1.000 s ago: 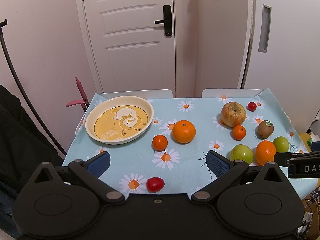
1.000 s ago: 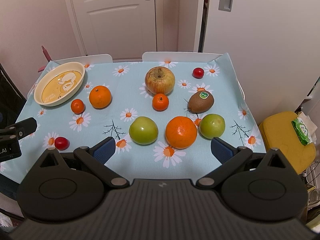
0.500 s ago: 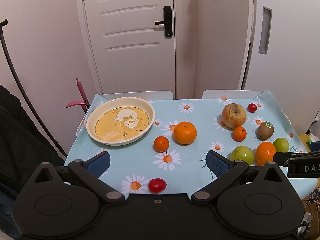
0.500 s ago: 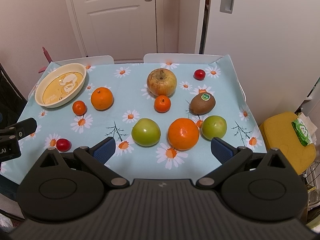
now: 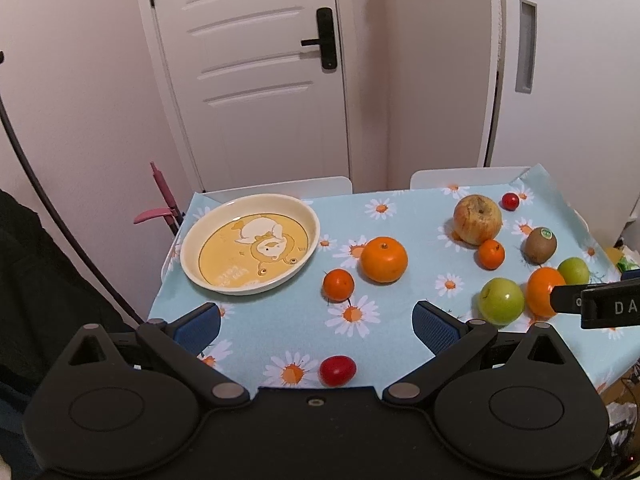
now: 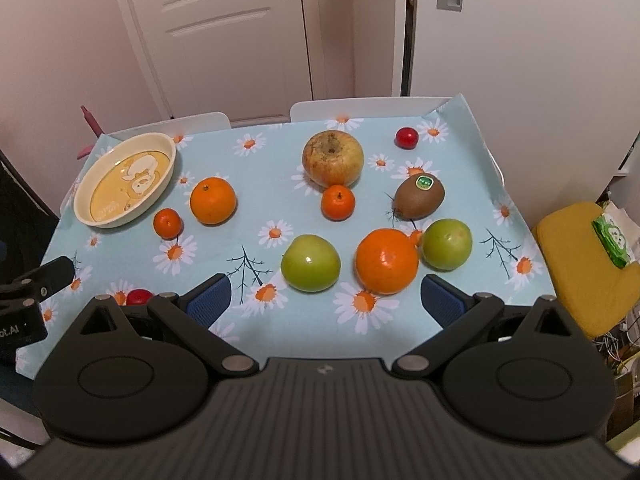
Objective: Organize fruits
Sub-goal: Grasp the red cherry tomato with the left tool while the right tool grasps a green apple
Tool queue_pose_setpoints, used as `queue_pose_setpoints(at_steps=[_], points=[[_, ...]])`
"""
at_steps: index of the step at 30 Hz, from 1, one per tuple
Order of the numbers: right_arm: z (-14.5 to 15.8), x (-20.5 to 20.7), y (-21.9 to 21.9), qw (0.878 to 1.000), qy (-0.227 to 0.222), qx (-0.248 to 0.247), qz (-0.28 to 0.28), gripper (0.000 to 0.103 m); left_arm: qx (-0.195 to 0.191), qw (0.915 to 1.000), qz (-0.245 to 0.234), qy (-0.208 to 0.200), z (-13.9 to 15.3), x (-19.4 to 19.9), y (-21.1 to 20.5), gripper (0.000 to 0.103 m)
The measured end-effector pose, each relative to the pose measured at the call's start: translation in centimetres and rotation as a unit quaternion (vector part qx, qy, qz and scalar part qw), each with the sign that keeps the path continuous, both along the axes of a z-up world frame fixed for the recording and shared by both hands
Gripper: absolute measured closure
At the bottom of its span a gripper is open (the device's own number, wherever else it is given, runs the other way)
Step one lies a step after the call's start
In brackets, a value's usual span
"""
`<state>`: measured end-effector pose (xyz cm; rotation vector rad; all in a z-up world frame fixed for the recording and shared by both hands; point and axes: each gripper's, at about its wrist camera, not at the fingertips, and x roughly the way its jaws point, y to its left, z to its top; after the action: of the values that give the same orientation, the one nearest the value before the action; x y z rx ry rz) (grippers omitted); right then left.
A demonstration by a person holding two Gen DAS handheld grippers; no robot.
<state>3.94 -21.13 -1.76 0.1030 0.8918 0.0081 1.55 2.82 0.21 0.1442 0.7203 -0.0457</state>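
No fruit is held at this moment, so I judge that the task is at its beginning: the step in hand is to choose the first fruit and bring a tool to it. The left gripper (image 5: 316,318) has its fingers spread wide apart and holds nothing, and the right gripper (image 6: 326,296) is the same, open and empty. Both hang above the near edge of the table (image 6: 256,184) with the daisy cloth.

Just in front of the left gripper, a little below the line between its fingers, lies a small red tomato (image 5: 337,370). Further ahead of it are a small mandarin (image 5: 338,285) and a bigger orange (image 5: 384,260), and ahead to its left stands the empty plate (image 5: 308,240) with a cartoon picture.

Right before the right gripper lie a green apple (image 6: 310,263), a large orange (image 6: 386,261) and a second green fruit (image 6: 447,244), the last two touching or nearly so. Beyond them are a kiwi (image 6: 419,197), another mandarin (image 6: 338,202), a big yellowish apple (image 6: 333,157) and a far red tomato (image 6: 407,137).

The next move, I think, calls for lowering one gripper around a near fruit, with one finger on each side, then closing gently because round fruit can roll away. The plate seems the likely place to collect them
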Motion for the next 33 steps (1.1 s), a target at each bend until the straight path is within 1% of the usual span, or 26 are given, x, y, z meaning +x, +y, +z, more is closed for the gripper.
queue_pose_setpoints(at_steps=[4, 8, 11, 13, 17, 19, 21, 26, 29, 31, 33], points=[[-1.0, 0.3, 1.0, 1.0, 0.009, -0.016, -0.001, 0.0, -0.002, 0.9997, -0.02, 0.013, -1.4, 0.6, 0.4, 0.0], [-2.7, 0.9, 1.6, 1.0, 0.017, -0.014, -0.006, 0.0, -0.003, 0.9989, -0.039, 0.027, -3.5, 1.2, 0.7, 0.0], [-4.7, 1.4, 2.0, 1.0, 0.016, -0.011, -0.011, 0.0, 0.004, 0.9984, -0.047, 0.032, -5.7, 1.8, 0.7, 0.004], [-6.0, 1.8, 2.2, 1.0, 0.015, -0.003, -0.014, 0.0, 0.005, 0.998, -0.046, 0.044, -7.2, 2.3, 0.8, 0.013], [-8.3, 2.7, 2.7, 1.0, 0.015, 0.005, -0.014, 0.0, -0.006, 0.9979, -0.03, 0.058, -10.0, 2.8, 1.0, 0.021], [-9.2, 3.1, 3.0, 1.0, 0.013, 0.006, -0.015, 0.0, -0.007, 0.9978, -0.023, 0.063, -11.0, 3.1, 1.1, 0.03], [-9.9, 3.5, 3.1, 1.0, 0.013, 0.013, -0.016, 0.0, -0.008, 0.9978, -0.017, 0.063, -11.8, 3.2, 1.1, 0.036], [-10.9, 4.1, 3.5, 1.0, 0.005, 0.017, -0.01, 0.0, -0.011, 0.9985, -0.002, 0.054, -12.7, 3.4, 0.7, 0.041], [-11.1, 4.5, 3.9, 1.0, 0.002, 0.015, -0.006, 0.003, -0.013, 0.9984, 0.0, 0.055, -13.0, 3.6, 0.4, 0.05], [-11.2, 4.7, 3.9, 1.0, 0.0, 0.017, -0.007, 0.004, -0.018, 0.9983, -0.001, 0.055, -13.1, 3.6, 0.2, 0.061], [-11.2, 5.0, 3.8, 1.0, -0.001, 0.018, -0.011, 0.004, -0.019, 0.9983, 0.0, 0.055, -13.1, 3.7, -0.1, 0.064]])
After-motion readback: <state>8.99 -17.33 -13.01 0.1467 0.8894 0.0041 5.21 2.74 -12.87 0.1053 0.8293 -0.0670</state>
